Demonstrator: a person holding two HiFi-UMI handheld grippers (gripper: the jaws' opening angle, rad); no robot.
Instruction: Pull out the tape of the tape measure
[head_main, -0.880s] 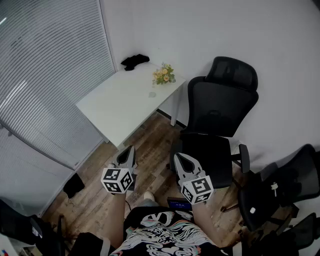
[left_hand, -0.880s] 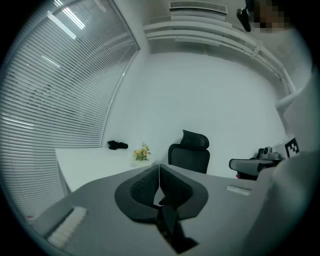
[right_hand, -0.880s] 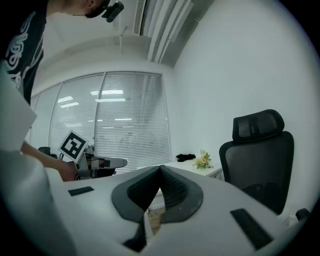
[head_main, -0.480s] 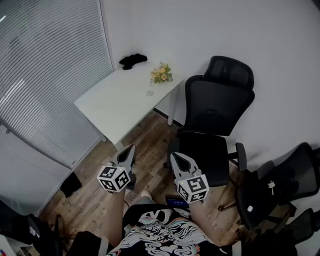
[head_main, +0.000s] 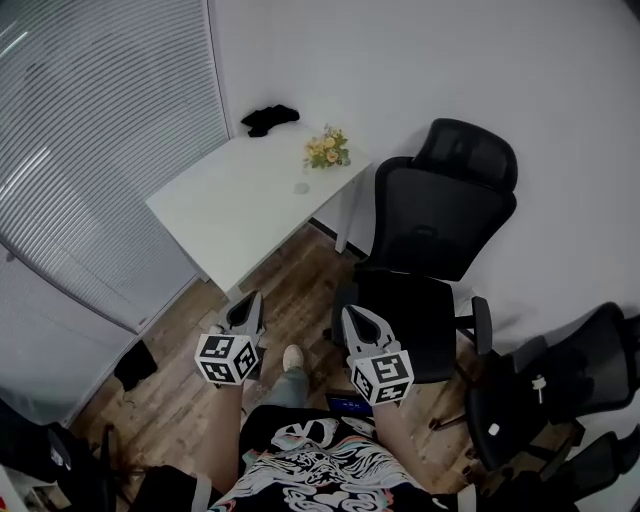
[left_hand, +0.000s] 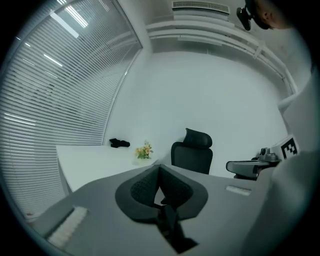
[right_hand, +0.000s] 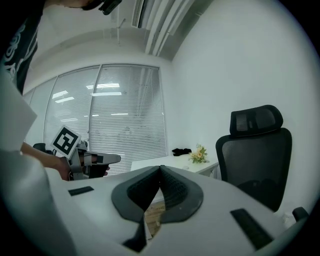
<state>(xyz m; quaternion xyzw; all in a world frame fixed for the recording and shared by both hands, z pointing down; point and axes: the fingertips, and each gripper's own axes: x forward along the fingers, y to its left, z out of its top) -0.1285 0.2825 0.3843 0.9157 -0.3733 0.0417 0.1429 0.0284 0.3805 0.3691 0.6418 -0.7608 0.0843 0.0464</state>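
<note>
Both hand-held grippers pressed together on nothing, up over the floor

The left hand-held gripper (head_main: 246, 304) and right hand-held gripper (head_main: 358, 318) are smooth grey plastic shells with ribbed dark pads. In each gripper view the pads meet at the tip with nothing between them. They hang side by side over a wood-plank floor (head_main: 290, 275), well short of the white rectangular tabletop (head_main: 225, 215). On the tabletop's far end there's a little bunch of yellow flowers (head_main: 327, 149), a crumpled black thing (head_main: 270, 120) in the corner and a tiny pale item (head_main: 302, 187) too small to identify, so I can't tell where the tape measure is. A black mesh-backed chair (head_main: 445, 215) sits just beside the tabletop, ahead of the right one. Slatted blinds (head_main: 90, 140) line the left wall, and a pale shoe (head_main: 292, 357) shows between the grippers.
</note>
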